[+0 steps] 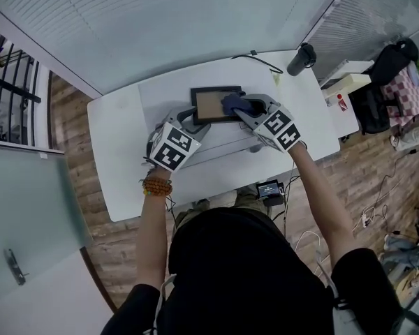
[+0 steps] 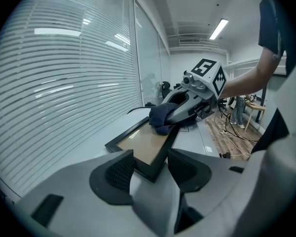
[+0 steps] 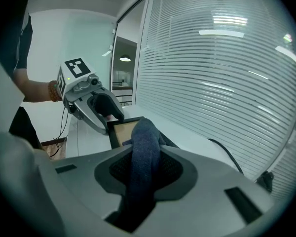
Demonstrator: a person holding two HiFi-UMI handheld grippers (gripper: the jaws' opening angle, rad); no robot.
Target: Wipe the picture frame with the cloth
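Table (image 1: 126, 159): white, set beside a wall of pale blinds (image 2: 64, 83).
Frame (image 1: 211, 105): black with a tan panel, it lay flat on the far middle of the table, between the two grippers.
Cloth (image 3: 144, 152): dark blue, bunched. One end was pinched in the right gripper and the other end rested on the right part of the frame, touching its panel and rim.
Right gripper (image 3: 145, 169): its jaws were clamped on the cloth, which filled the gap between the pads. It was angled down onto the frame's right side.
Left gripper (image 2: 150, 169): its jaws stood fairly wide and were closed on the frame's near left corner, with a pad against each side of that corner.
Left wrist: it wore a bracelet (image 1: 156, 185) of orange beads.
Cable (image 1: 255, 60): black, it lay on the table's far edge, past the frame.
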